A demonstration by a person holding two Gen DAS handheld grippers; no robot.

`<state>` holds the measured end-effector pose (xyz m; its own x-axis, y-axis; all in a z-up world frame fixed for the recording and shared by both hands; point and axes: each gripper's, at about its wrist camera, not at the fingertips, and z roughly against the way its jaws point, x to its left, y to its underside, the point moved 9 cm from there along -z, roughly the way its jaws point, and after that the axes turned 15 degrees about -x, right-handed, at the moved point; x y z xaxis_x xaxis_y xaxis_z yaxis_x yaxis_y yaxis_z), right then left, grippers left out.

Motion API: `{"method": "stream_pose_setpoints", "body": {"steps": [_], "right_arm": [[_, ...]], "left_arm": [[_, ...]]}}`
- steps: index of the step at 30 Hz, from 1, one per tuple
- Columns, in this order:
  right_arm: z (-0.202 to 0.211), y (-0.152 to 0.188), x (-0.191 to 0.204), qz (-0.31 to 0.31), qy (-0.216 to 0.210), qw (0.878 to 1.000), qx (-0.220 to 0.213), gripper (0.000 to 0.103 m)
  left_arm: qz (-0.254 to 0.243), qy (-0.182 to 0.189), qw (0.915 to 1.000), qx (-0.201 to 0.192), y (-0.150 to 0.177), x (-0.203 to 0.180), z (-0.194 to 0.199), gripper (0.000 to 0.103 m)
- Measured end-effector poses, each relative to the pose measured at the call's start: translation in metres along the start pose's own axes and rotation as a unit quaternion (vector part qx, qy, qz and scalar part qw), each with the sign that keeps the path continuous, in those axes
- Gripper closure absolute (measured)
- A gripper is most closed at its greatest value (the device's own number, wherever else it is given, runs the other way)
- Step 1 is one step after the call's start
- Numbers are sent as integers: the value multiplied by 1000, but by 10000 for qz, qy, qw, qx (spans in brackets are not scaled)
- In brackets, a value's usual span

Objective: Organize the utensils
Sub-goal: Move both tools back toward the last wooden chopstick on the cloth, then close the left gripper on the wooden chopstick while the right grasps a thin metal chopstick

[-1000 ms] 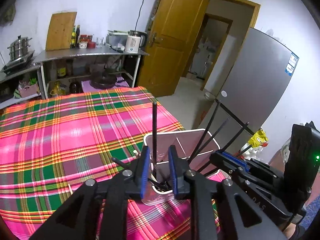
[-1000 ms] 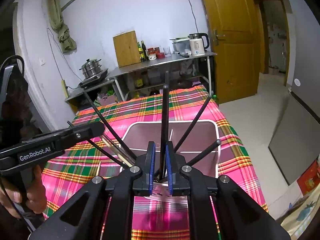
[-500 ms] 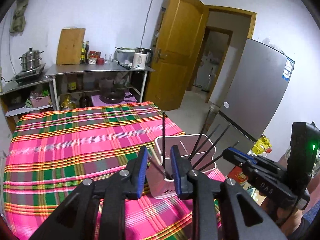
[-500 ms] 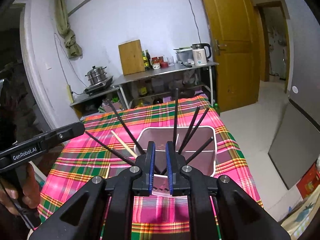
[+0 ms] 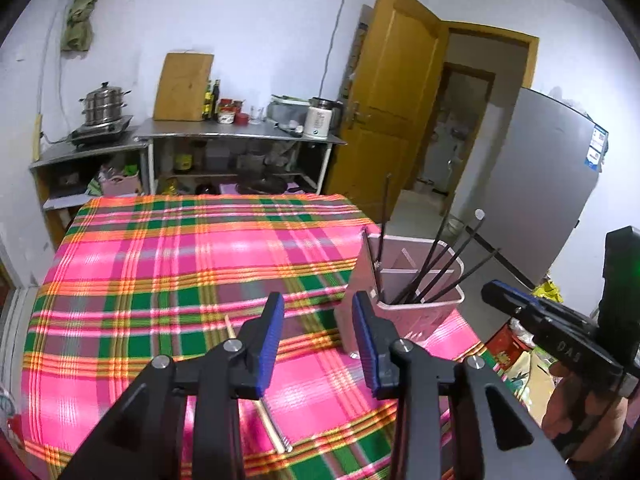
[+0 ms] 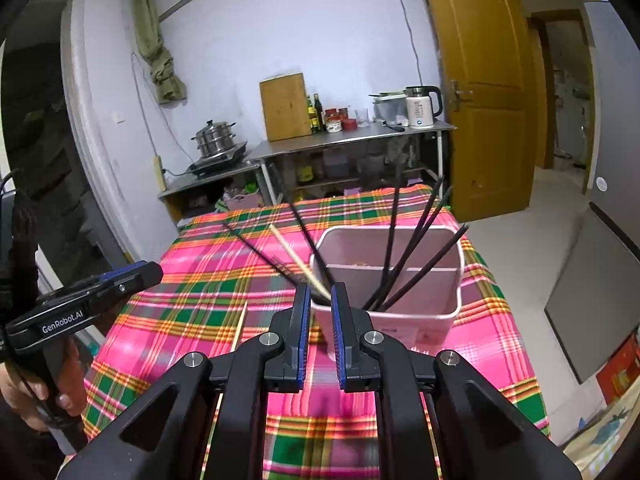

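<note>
Both tools have drawn back from the pink holder [image 5: 404,312], dark chopsticks [image 6: 416,256] now inside; left tool [image 5: 318,340] gapes wide, right tool [image 6: 320,330] narrow, both empty; one pale chopstick [image 5: 260,396] remains on the tabletop [image 5: 160,264], likely next.

A plaid cloth [image 5: 168,264] in pink, green and orange covers the surface. At the far wall stands a steel shelf [image 5: 240,136] bearing a chopping board [image 5: 182,86], bottles [image 5: 212,98], jars [image 5: 230,110] and a white kettle [image 5: 320,118]. Left of it a steamer pot [image 5: 102,104] sits on a burner. To the right, a yellow door [image 5: 390,92] stands open beside a grey fridge [image 5: 532,184]. A green rag [image 6: 156,44] hangs on the wall.
</note>
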<state>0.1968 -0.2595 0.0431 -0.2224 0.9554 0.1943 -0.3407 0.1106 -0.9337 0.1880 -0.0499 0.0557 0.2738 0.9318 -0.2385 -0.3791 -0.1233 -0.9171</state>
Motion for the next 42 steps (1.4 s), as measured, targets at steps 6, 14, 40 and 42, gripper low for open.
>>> {"method": "stream_pose_setpoints", "body": {"steps": [6, 14, 40, 42], "right_arm": [[1, 16, 14, 82, -139, 9998, 132, 92], [-1, 37, 31, 206, -300, 9989, 305, 92], [-41, 111, 53, 215, -588, 9907, 1206, 92], [-43, 113, 52, 198, -576, 9904, 1237, 92]], "left_arm": [[46, -207, 9997, 85, 22, 15, 11, 66], [170, -385, 9988, 267, 54, 30, 19, 66], [470, -824, 9874, 1268, 135, 76, -57, 66], [438, -853, 9861, 1357, 141, 77, -67, 66]]}}
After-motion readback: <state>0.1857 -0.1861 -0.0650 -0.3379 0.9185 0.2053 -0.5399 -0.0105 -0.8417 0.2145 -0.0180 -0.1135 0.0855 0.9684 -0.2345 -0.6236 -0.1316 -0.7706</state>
